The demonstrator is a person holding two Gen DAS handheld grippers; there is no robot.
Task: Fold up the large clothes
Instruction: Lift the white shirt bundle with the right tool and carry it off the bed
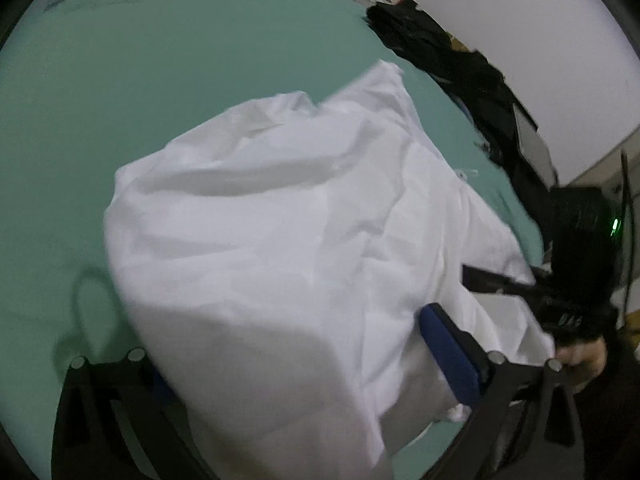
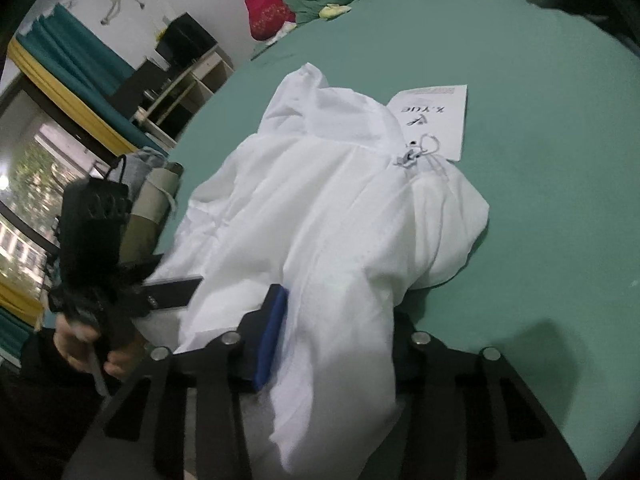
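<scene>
- Both hand-held grippers clamped on white garment [image 1: 280,240]: left hand-held gripper [image 1: 304,376] lower centre, right hand-held gripper [image 2: 332,336] lower centre.
- Garment heaped mid-frame on green bed [image 1: 160,80]; paper tag [image 2: 436,120] upper right.
- Thin, limp, light, likely slippery; best gripped at hem or seam, kept taut.

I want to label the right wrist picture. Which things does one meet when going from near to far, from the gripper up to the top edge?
Right gripper with the blue pad, white garment, white paper tag on the green surface, yellow cloth, red and green bedding.
</scene>
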